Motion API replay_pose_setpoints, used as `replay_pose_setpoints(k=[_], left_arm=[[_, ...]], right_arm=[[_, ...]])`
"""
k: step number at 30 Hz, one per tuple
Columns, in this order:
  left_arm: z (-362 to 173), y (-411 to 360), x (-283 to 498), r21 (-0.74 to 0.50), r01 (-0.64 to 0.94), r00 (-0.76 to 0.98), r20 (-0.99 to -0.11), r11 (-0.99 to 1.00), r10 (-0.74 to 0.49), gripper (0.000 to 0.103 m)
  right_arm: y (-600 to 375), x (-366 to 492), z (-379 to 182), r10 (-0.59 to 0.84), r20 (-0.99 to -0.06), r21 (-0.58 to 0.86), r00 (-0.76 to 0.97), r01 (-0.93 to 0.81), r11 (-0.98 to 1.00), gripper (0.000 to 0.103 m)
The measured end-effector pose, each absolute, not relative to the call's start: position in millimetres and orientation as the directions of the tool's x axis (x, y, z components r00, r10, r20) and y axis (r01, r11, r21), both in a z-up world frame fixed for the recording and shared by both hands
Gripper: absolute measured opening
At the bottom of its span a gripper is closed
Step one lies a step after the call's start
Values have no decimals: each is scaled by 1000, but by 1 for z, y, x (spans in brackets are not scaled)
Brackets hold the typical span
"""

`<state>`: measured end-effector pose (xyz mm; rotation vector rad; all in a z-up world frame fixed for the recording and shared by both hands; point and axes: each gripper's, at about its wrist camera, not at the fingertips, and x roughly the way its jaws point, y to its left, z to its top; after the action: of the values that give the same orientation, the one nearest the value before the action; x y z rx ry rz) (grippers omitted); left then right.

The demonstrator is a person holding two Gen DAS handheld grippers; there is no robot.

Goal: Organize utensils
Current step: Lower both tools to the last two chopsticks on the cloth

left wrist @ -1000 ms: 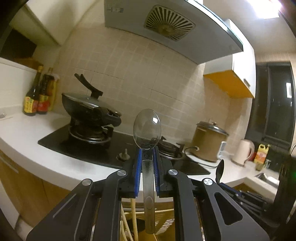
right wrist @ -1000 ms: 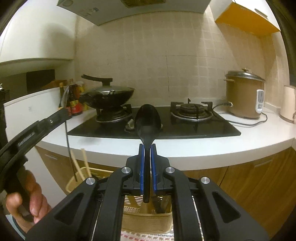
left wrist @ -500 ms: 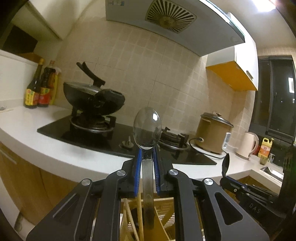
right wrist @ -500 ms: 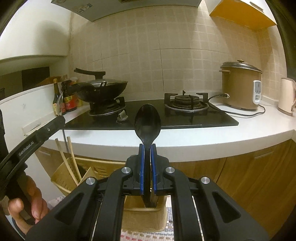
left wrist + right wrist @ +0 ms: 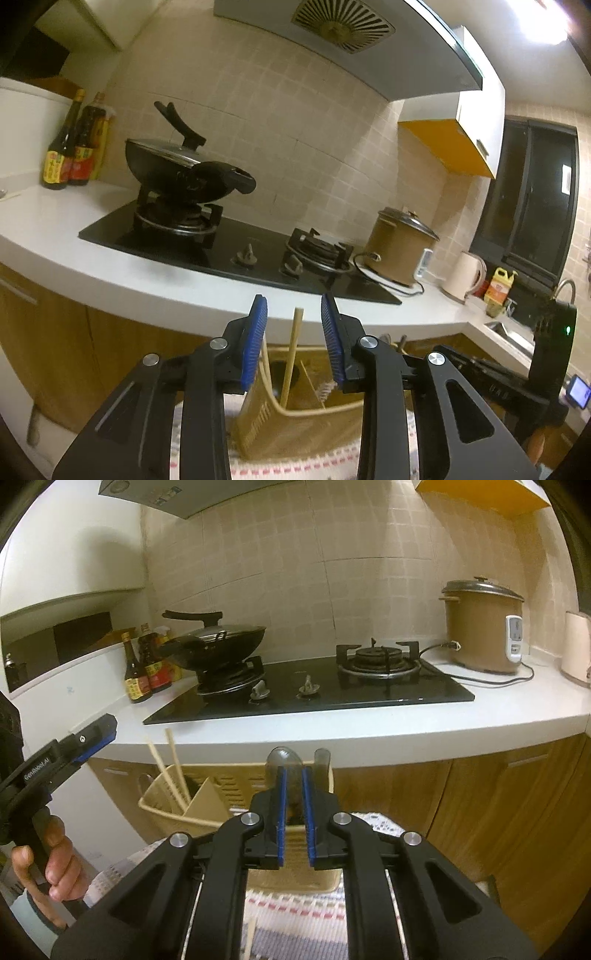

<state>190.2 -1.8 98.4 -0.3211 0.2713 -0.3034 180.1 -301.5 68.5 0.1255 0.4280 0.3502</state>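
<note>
A beige slotted utensil basket stands on a striped mat below both grippers. Wooden chopsticks stand in its left compartment. My left gripper is open and empty above the basket. My right gripper is open over the right compartment, where a clear spoon and a dark spoon stand upright between and behind its fingers. The left gripper also shows in the right wrist view, held by a hand.
A white counter with a black gas hob runs behind. A lidded wok, sauce bottles, a rice cooker and a kettle stand on it. Wooden cabinets are below. A loose chopstick lies on the mat.
Both grippers opened and let go of their spoons. The clear spoon left the left gripper and the dark spoon left the right; both now stand in the basket.
</note>
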Motion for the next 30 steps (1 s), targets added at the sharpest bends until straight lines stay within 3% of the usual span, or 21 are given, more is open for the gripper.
replay_pose_setpoints(k=[2, 5, 6, 10, 12, 14, 17, 25, 30], left_arm=[[99, -1, 183, -343, 248, 908, -243, 906, -341, 29], [97, 2, 175, -353, 242, 886, -299, 904, -354, 29], [98, 3, 173, -359, 244, 878, -312, 901, -362, 29], [94, 2, 163, -355, 239, 810, -440, 904, -387, 29], [87, -2, 163, -358, 238, 744, -531, 903, -407, 29], [71, -10, 168, -391, 246, 625, -635, 887, -454, 29], [43, -22, 176, -455, 261, 465, -714, 852, -524, 29], [-19, -46, 189, -462, 234, 268, -815, 855, -514, 29], [-39, -54, 191, -422, 215, 257, -846, 881, -468, 29]], right_arm=[[-303, 173, 72, 369, -390, 200, 844, -314, 928, 19], [-308, 155, 78, 382, -395, 208, 835, -324, 923, 46], [-308, 150, 79, 382, -400, 208, 833, -324, 923, 48], [-304, 139, 76, 414, -506, 232, 757, -343, 910, 48], [-298, 139, 66, 412, -612, 249, 675, -330, 911, 48], [-293, 143, 49, 430, -704, 297, 565, -316, 901, 48], [-284, 148, 22, 421, -804, 330, 419, -274, 903, 48], [-255, 140, -22, 369, -887, 291, 279, -284, 914, 45], [-238, 137, -41, 328, -908, 249, 262, -293, 923, 34]])
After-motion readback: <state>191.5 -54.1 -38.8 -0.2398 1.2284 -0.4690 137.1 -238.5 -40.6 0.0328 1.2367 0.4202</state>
